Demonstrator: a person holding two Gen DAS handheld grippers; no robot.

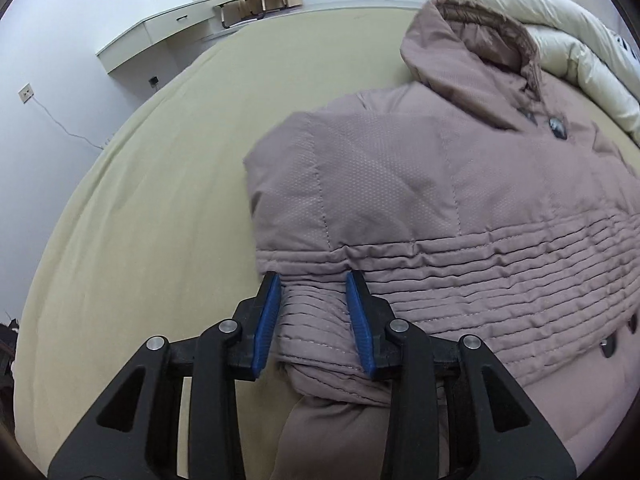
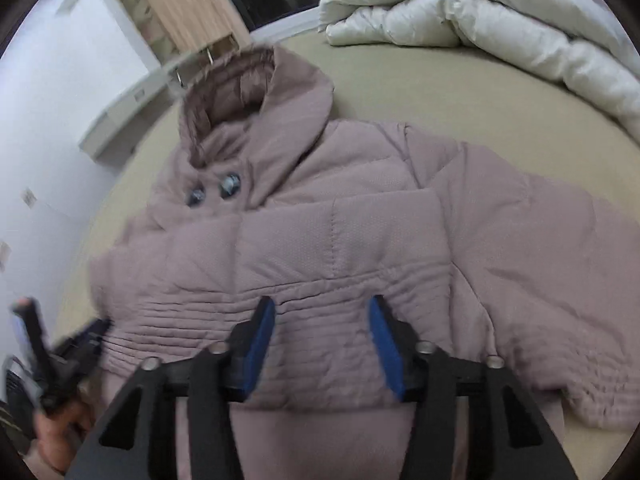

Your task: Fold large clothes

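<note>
A mauve hooded puffer jacket [image 2: 320,232] lies front-up on the bed [image 1: 168,184], hood [image 2: 248,96] pointing away toward the rolled white duvet [image 2: 500,32]. One side already appears folded in over the body; on the other side a sleeve [image 2: 560,280] lies spread out across the sheet.

The left gripper [image 1: 312,320] has its jaws apart, straddling a bunched roll of the ribbed waist fabric that sits between the blue pads [image 1: 268,320]. The pads do not look pressed into the cloth, so this reads as a grip about to be taken, not one made. The right gripper [image 2: 320,344] hovers over the waistband near the jacket's middle, jaws wide open and holding nothing.

To do this step well, each pair of jaws should close on the full thickness of the padded edge, not just the outer shell, since slippery quilted fabric will likely slide out of a shallow pinch. Both sides should then probably lift level, so the fold line runs straight across.
</note>
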